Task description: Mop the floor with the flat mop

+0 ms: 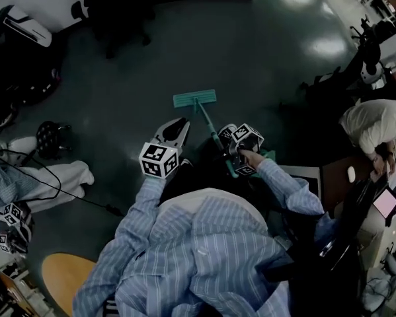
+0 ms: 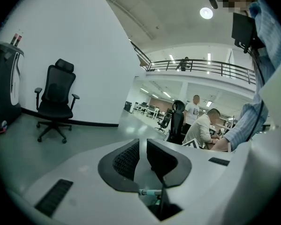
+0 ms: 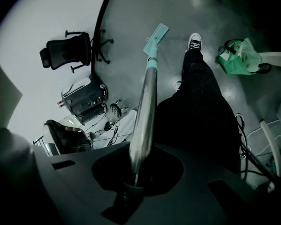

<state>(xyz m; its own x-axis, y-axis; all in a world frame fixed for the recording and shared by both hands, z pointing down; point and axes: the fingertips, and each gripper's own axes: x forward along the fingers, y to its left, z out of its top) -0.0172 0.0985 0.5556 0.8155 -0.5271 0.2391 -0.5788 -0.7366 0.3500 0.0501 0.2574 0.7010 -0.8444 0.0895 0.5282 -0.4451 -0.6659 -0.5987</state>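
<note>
Mop head (image 1: 195, 99) lay flat, teal, rectangular; our right gripper (image 3: 141, 156) clamped its smooth metal pole (image 3: 147, 102); left gripper (image 2: 142, 146) gaped empty.

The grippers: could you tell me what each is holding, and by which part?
The right gripper clamps the flat mop by its silver handle, near the upper end; the left gripper holds nothing.

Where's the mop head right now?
In the head view, the teal mop head lies on the floor at centre, ahead of the right gripper holding its handle.
</note>
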